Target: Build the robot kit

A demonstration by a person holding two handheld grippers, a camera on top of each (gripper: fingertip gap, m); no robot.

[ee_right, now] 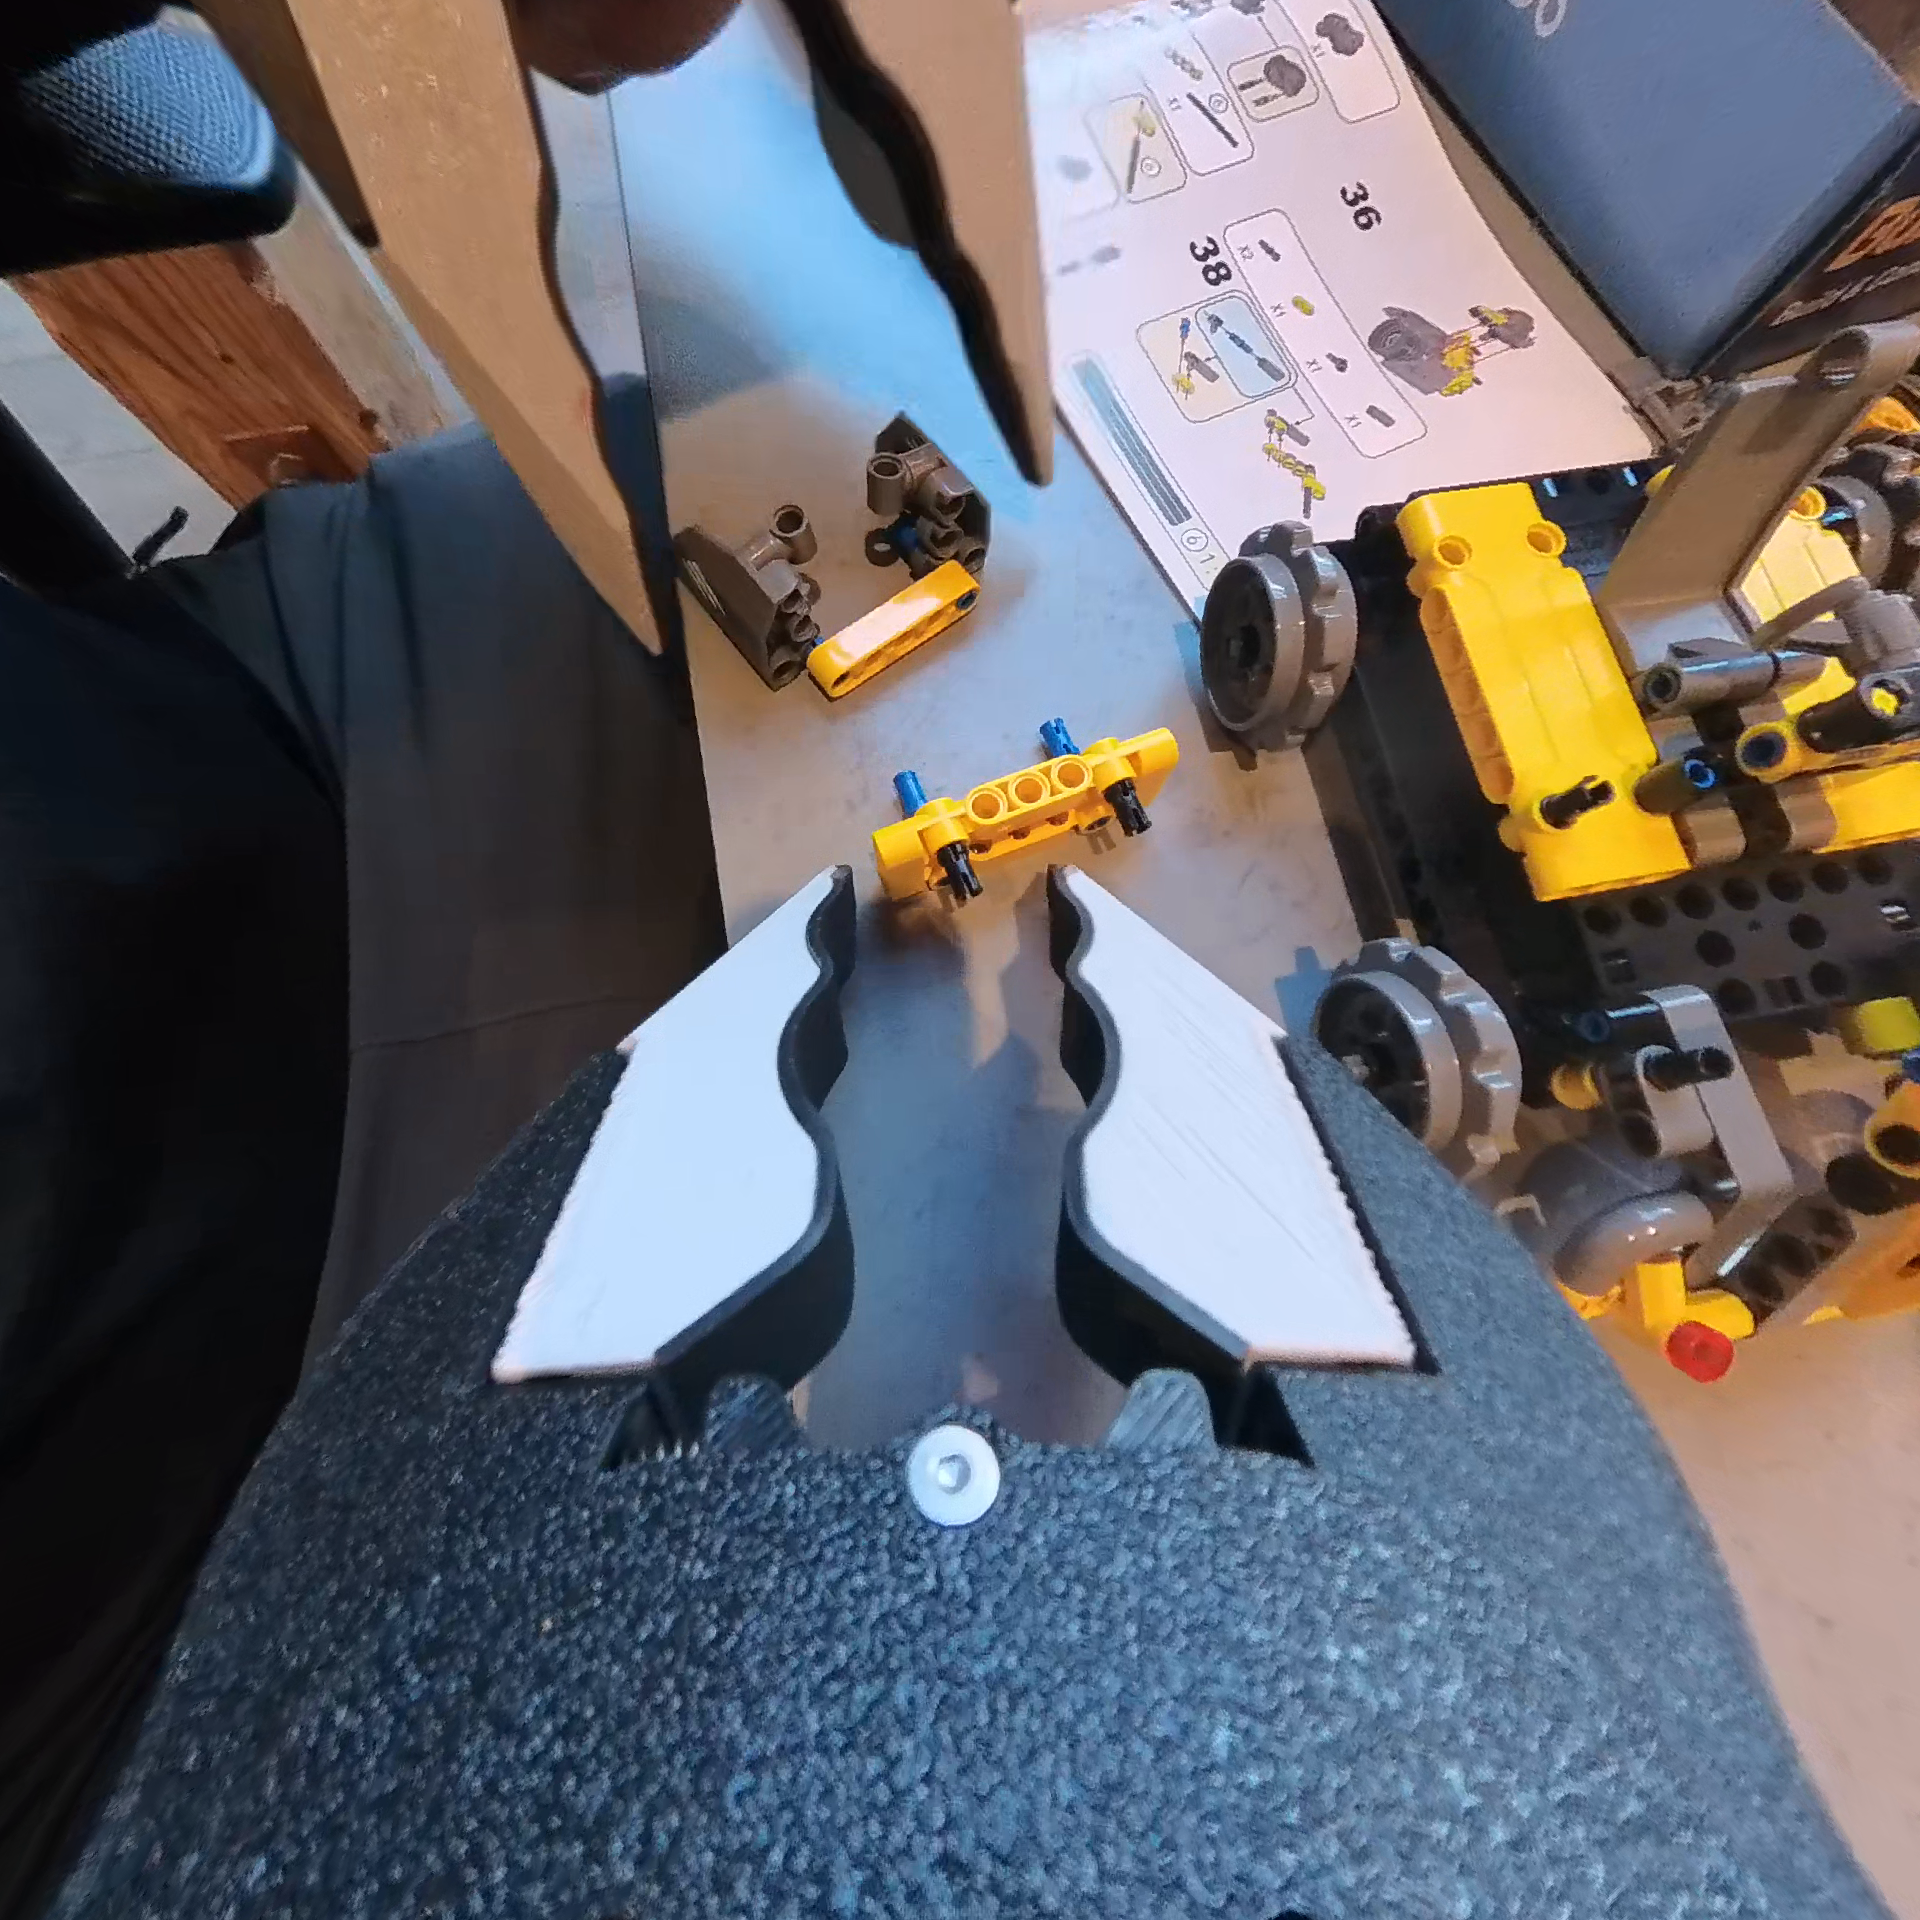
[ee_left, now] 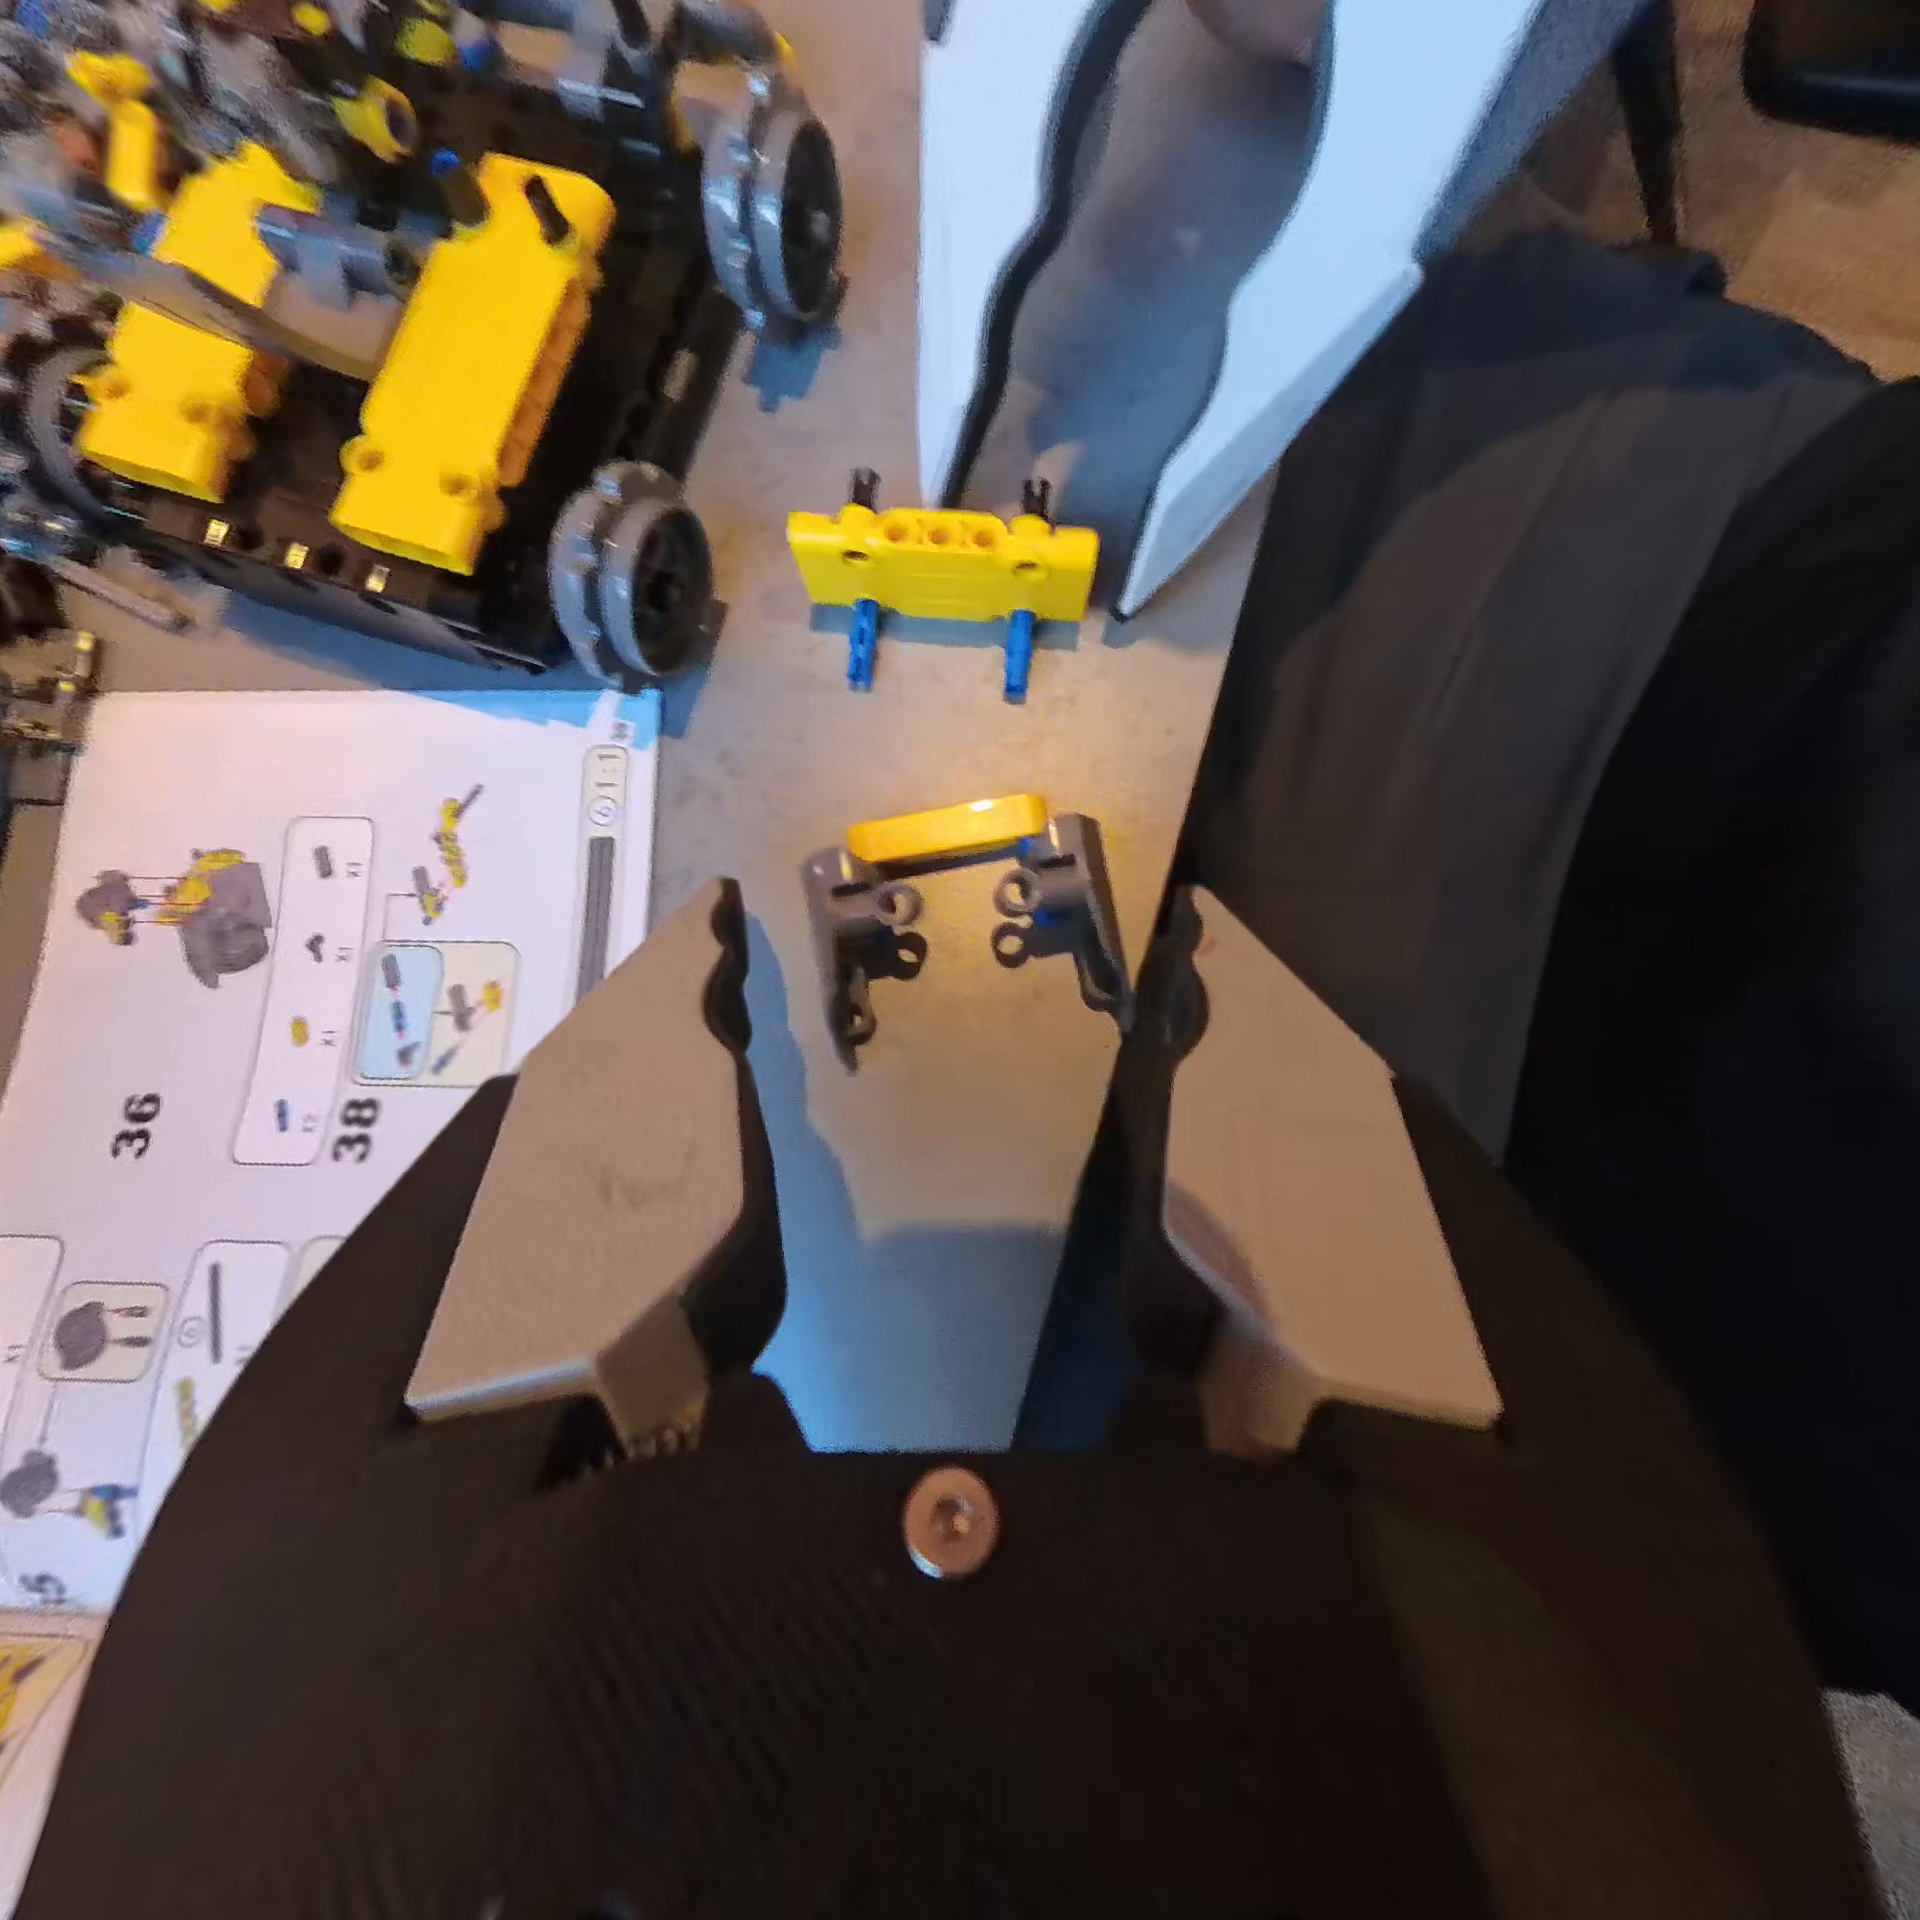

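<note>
Our left gripper (ee_left: 940, 935) has its jaws spread wide just short of a grey bracket assembly with a yellow beam (ee_left: 961, 914) lying on the surface (ee_left: 727, 758). Our right gripper (ee_right: 951, 883) is parted too, empty, its tips just near of a yellow pinned beam (ee_right: 1023, 810). Farther right sit the yellow and black vehicle model (ee_right: 1621, 790) and the instruction sheet (ee_right: 1340, 260).

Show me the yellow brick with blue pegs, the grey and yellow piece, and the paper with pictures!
yellow brick (ee_right: 1023, 814): right wrist view, on its row of three holes.
grey and yellow piece (ee_left: 943, 828): left wrist view, on its yellow bar.
paper (ee_left: 187, 810): left wrist view, on a bare white part.
</note>
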